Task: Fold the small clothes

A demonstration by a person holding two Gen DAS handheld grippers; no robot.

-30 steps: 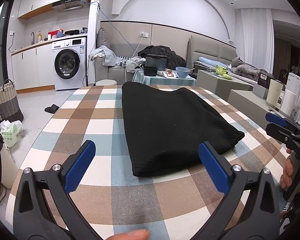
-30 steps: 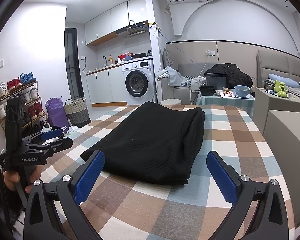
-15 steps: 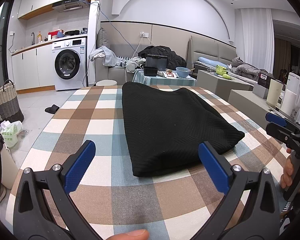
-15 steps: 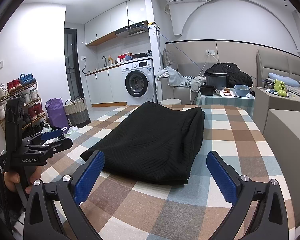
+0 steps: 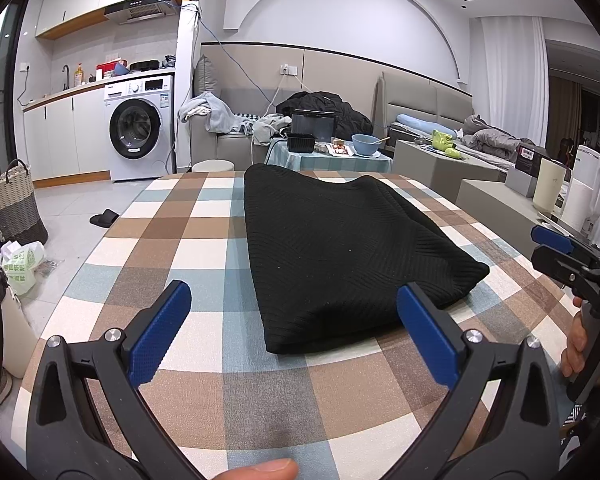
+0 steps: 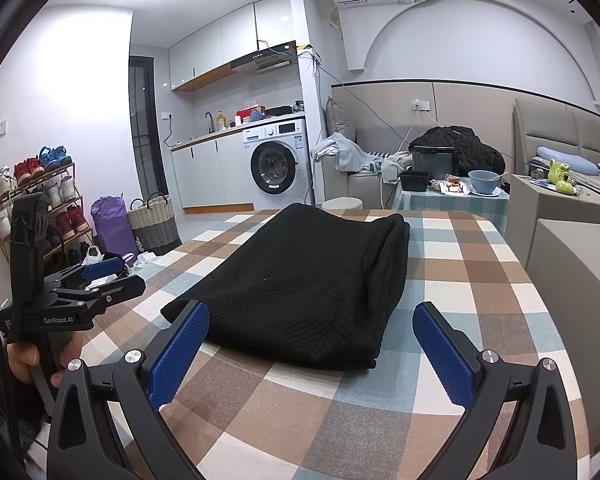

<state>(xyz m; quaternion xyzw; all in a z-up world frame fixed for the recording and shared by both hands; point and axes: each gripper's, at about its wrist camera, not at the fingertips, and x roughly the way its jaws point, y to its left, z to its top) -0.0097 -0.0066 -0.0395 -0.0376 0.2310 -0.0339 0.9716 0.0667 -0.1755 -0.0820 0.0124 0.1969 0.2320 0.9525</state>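
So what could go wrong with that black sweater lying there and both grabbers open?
The black knit sweater is thick and already doubled, so the right gripper may pinch only the top layer and undo the fold. Dragging it could also bunch the checked tablecloth. The left gripper might snag the knit.

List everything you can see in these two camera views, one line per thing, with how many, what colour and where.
black knit garment: one, black, folded, lying on the table ahead of both grippers
table: one, brown, blue and white checked cloth, under the garment
washing machine: one, white, under the kitchen counter at the back
woven basket: one, beige and grey, on the floor to the left
blue bowl: one, on the small side table behind
shoe rack: one, with shoes, against the left wall
purple bag: one, on the floor beside the basket
left gripper: one, black with blue pads, open, short of the garment
right gripper: one, black with blue pads, open, short of the garment
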